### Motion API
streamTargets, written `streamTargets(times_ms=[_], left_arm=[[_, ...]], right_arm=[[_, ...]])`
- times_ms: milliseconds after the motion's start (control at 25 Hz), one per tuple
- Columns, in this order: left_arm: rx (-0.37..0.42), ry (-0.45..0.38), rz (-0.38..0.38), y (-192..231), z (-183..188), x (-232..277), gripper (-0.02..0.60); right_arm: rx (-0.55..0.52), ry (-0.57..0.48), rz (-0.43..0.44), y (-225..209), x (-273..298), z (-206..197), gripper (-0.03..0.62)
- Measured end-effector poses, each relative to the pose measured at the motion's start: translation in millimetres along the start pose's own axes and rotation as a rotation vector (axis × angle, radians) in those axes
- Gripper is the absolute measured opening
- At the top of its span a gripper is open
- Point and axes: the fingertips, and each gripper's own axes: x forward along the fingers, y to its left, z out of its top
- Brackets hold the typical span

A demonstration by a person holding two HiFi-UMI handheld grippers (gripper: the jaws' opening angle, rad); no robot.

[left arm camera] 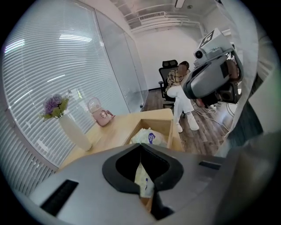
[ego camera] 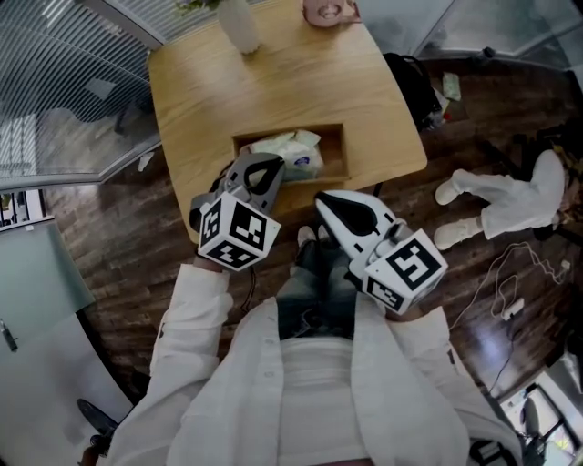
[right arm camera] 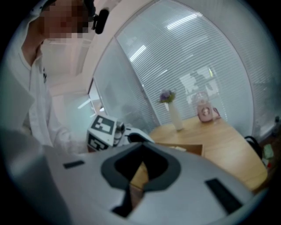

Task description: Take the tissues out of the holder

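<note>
A rectangular wooden holder [ego camera: 335,153] is sunk into the near edge of the wooden table [ego camera: 273,82]. White tissue packs [ego camera: 290,150] with a blue label lie in it. My left gripper [ego camera: 271,167] hovers at the holder's near left corner, its jaws shut, with nothing seen gripped. In the left gripper view the left gripper [left arm camera: 140,145] points over the holder [left arm camera: 163,125] and the tissue packs [left arm camera: 149,137]. My right gripper [ego camera: 330,202] hangs shut just off the table's near edge, holding nothing. The right gripper view shows the right gripper [right arm camera: 141,145] and the holder [right arm camera: 189,148] beyond it.
A white vase [ego camera: 239,23] with flowers and a pink object [ego camera: 328,11] stand at the table's far side. A black bag [ego camera: 414,86] lies on the floor to the right. A seated person in white [ego camera: 510,196] is further right. Glass walls with blinds are at the left.
</note>
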Motion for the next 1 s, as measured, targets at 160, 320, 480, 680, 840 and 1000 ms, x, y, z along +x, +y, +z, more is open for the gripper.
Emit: streamTargets(times_ms=[160, 320, 480, 680, 840, 1000], left_arm=[[-0.004, -0.027, 0.043, 3, 11, -12, 0.008], [-0.012, -0.049, 0.082, 6, 16, -23, 0.008], [-0.007, -0.063, 0.118, 12, 19, -34, 0.008], [-0.019, -0.092, 0.185, 22, 27, -52, 0.008], [-0.034, -0.112, 0.244, 30, 33, -68, 0.008], [-0.084, -0.151, 0.293, 37, 40, -85, 0.008]], right_arm=[[-0.016, 0.002, -0.021, -2, -4, 3, 0.012], [-0.028, 0.007, -0.026, 1, -4, 5, 0.012], [-0.049, 0.031, -0.042, 4, -2, 5, 0.011], [-0.074, 0.057, -0.060, 4, -2, 7, 0.011], [-0.093, 0.067, -0.033, 13, 2, 8, 0.011], [-0.126, 0.064, -0.016, 21, 5, 15, 0.011]])
